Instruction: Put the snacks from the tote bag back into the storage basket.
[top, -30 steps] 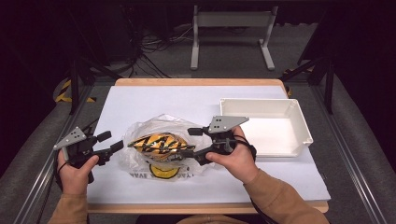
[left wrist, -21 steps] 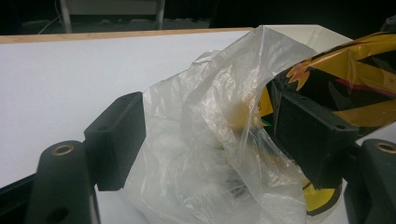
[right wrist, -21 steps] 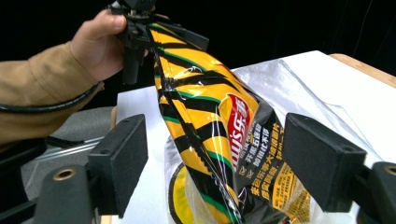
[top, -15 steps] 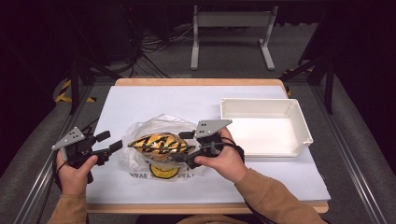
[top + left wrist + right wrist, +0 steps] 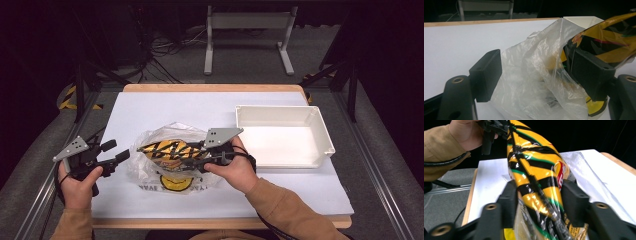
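Observation:
A yellow-and-black striped snack packet (image 5: 165, 149) lies inside a crumpled clear plastic bag (image 5: 150, 172) on the white table cover. My right gripper (image 5: 192, 157) reaches in from the right. Its jaws have just been closing, and in the right gripper view its pads press both sides of the packet (image 5: 534, 165), right gripper (image 5: 540, 200) shut on it. My left gripper (image 5: 116, 151) hovers at the bag's left edge. In the left gripper view the left gripper (image 5: 539, 72) stands open, with bag film (image 5: 536, 82) and the packet's end (image 5: 614, 42) just beyond its tips.
A white rectangular tray (image 5: 327, 145) sits at the right of the table, beside my right hand. The white cover (image 5: 165, 107) reaches the wooden table edge. In the right gripper view the other hand (image 5: 466, 132) shows beyond the packet.
My right hand has slid left toward the packet, and its jaws have narrowed around it. The left hand has kept still.

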{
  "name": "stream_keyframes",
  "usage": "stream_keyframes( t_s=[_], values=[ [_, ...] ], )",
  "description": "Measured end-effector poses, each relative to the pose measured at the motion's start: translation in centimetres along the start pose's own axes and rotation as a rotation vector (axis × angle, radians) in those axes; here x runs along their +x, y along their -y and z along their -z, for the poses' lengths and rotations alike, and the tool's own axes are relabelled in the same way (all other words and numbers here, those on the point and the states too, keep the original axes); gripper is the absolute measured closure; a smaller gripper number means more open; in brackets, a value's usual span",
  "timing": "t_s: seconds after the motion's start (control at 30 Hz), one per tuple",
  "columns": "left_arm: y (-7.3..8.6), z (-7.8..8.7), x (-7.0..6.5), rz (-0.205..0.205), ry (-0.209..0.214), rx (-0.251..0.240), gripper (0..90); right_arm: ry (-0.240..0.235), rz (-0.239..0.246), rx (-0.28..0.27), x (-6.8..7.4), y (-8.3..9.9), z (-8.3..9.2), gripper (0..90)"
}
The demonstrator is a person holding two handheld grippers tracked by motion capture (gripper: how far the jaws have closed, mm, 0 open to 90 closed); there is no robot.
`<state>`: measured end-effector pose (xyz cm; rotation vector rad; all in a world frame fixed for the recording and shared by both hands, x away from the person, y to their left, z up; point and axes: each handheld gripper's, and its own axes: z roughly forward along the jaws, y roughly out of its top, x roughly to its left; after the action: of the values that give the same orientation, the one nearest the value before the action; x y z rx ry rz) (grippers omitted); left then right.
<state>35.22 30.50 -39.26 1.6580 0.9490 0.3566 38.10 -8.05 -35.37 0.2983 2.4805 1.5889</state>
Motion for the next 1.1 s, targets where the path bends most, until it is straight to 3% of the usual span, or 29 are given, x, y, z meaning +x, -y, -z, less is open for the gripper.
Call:
stream_keyframes(
  t_s=[0.3,0.4,0.8,1.1],
  values=[
    [0.0,-0.1,-0.1,-0.001,0.002,0.0,25.4,0.01,0.016,0.017,-1.2,-0.2,0.1,79.0],
    [0.0,-0.2,-0.1,-0.002,0.004,0.002,25.5,0.005,0.018,0.019,-1.6,-0.3,0.1,82.5],
    [0.1,-0.2,-0.2,-0.008,0.015,0.007,27.6,-0.031,-0.014,0.004,-2.7,-1.0,-0.1,88.1],
    [-0.1,-0.2,-0.4,-0.021,0.021,0.007,29.7,-0.051,-0.044,-0.027,-3.3,-2.5,0.7,88.2]
  ],
)
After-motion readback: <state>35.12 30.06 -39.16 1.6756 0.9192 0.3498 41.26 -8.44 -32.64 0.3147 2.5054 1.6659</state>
